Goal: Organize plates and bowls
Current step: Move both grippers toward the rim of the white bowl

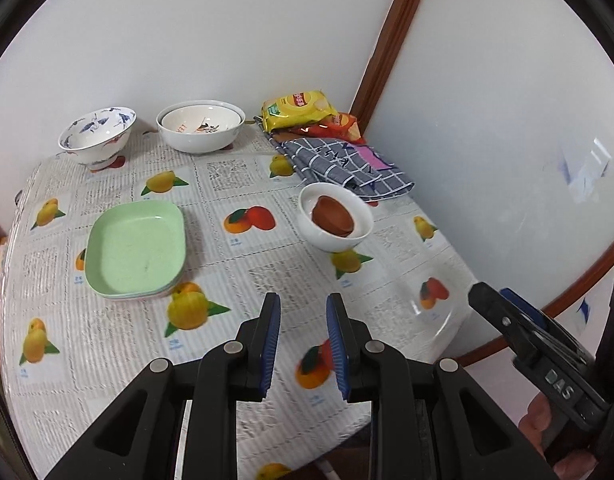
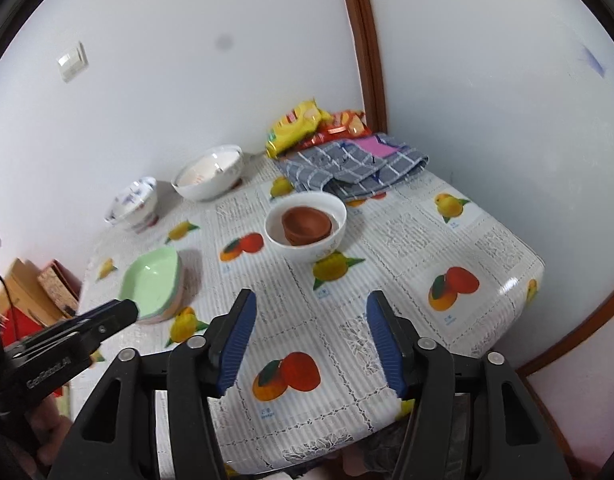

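Note:
A stack of pale green rectangular plates (image 1: 137,250) (image 2: 151,280) lies on the left of the fruit-print tablecloth. To the right stands a white bowl (image 1: 363,216) (image 2: 307,250) holding stacked small brown bowls (image 1: 333,216) (image 2: 307,222). At the back by the wall are a blue-patterned bowl (image 1: 97,136) (image 2: 135,204) and a large white bowl (image 1: 201,140) (image 2: 209,184) with a second one nested inside. My left gripper (image 1: 303,300) hovers over the front of the table, slightly open and empty. My right gripper (image 2: 311,298) hovers beside it, wide open and empty.
Yellow and red snack packets (image 1: 299,106) and a grey checked cloth (image 1: 343,164) fill the back right corner. Walls close the table at the back and right, with a brown frame (image 2: 365,40) in the corner. Boxes (image 2: 39,288) stand left of the table.

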The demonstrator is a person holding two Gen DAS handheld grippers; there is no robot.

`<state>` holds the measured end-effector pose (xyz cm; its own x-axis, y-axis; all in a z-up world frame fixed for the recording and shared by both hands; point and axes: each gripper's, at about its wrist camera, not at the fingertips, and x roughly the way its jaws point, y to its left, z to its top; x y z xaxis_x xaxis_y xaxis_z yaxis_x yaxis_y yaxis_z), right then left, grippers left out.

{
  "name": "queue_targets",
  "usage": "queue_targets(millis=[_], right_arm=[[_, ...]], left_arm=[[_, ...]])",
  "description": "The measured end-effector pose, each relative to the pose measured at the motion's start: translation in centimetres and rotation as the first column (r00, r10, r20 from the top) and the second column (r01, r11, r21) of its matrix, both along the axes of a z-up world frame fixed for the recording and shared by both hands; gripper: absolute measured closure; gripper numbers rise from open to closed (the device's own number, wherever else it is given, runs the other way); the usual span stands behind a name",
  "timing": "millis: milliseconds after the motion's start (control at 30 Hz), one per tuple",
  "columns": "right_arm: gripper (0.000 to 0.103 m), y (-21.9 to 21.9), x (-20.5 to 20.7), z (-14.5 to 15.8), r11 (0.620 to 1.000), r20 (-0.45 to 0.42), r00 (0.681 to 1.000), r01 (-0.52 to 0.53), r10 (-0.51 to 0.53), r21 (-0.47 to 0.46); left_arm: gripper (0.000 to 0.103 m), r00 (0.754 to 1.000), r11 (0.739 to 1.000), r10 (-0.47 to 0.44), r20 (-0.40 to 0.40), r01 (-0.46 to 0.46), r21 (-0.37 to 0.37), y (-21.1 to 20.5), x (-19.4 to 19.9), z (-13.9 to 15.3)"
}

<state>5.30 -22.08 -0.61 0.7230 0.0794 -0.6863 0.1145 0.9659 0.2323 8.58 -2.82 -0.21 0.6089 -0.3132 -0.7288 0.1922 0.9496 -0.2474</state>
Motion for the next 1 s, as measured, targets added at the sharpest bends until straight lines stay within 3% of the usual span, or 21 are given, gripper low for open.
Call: queue_targets(millis=[33,267,400,600,733,933,1000], right_arm=[[0.030,-0.4,-0.4,0.4,1.000,0.018,1.000,-0.002,0.002,-0.006],[0.030,-2.2,-1.8,1.8,0.997,0.086,0.996,-0.017,0.023,-0.071],[0.030,-2.2,-1.9,2.1,0.993,0.111,0.992,-0.045,0.058,-0.113],[0.030,-3.1,0.4,1.8,0.994,0.105,0.989,-0.102,0.106,-0.036],[0.030,-3.8,2.6,1.1,0.994,0.096,0.990,-0.103,0.106,-0.042],[0.042,-5.3,6.4,-0.9,0.997,0.054,0.996,-0.075,0.076,-0.018],[0.050,-5.6,7.7,-1.5,0.998,0.042,0.997,-0.061,0.062,-0.020]], left_arm=[[0.080,1.000,1.000,0.002,0.004,-0.002,-0.006,-0.3,-0.2,0.2],[0.080,1.000,1.000,0.015,-0.013,-0.015,-0.012,-2.0,-0.6,0.6],[0.080,1.000,1.000,0.012,-0.017,-0.011,0.026,-3.3,-0.3,0.6],[0.080,1.000,0.998,0.018,0.000,-0.018,0.067,-4.5,1.8,0.8],[0.080,1.000,0.997,0.003,-0.014,-0.002,0.075,-5.3,4.4,0.3],[0.080,0.998,0.996,-0.005,-0.056,0.010,0.089,-5.9,8.3,-1.5],[0.080,0.997,0.996,-0.010,-0.073,0.016,0.085,-5.9,9.6,-2.1]])
